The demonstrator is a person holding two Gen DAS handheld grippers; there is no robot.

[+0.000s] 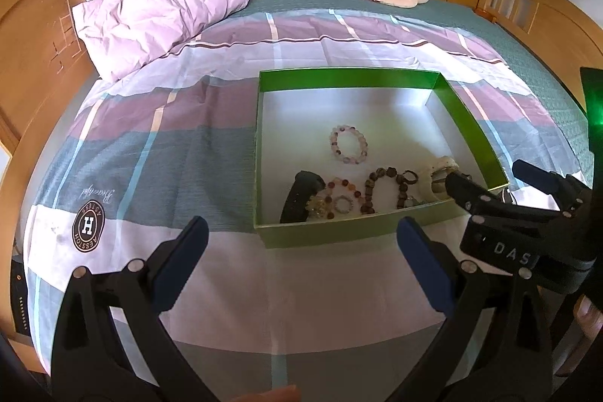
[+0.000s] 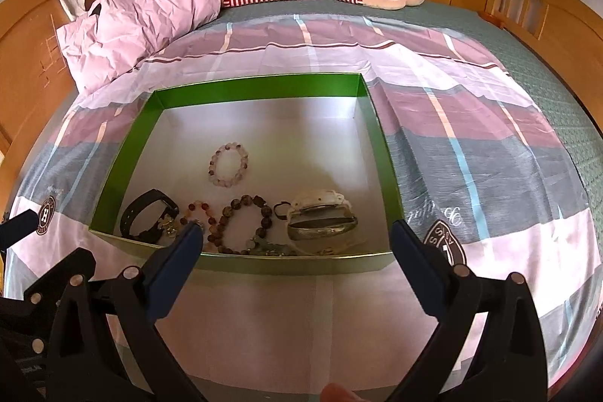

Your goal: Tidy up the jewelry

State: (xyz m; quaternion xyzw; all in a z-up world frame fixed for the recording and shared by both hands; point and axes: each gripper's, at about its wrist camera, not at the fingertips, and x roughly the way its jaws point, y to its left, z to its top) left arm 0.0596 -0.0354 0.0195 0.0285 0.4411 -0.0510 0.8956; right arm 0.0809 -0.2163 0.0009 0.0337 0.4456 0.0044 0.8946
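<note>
Both the left gripper (image 1: 303, 240) and right gripper (image 2: 296, 243) are gaping empty before the green box (image 2: 384, 153); pillow (image 2: 150, 14) lying beyond.

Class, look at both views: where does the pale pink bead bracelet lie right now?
The pale pink bead bracelet lies alone on the floor of the green box, near its middle, farther from the cameras than the row of jewelry along the near wall.

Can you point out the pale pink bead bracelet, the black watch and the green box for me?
pale pink bead bracelet (image 2: 228, 165), right wrist view, on its beads.
black watch (image 2: 140, 215), right wrist view, on its strap.
green box (image 2: 256, 91), right wrist view, on its far inner wall.
</note>
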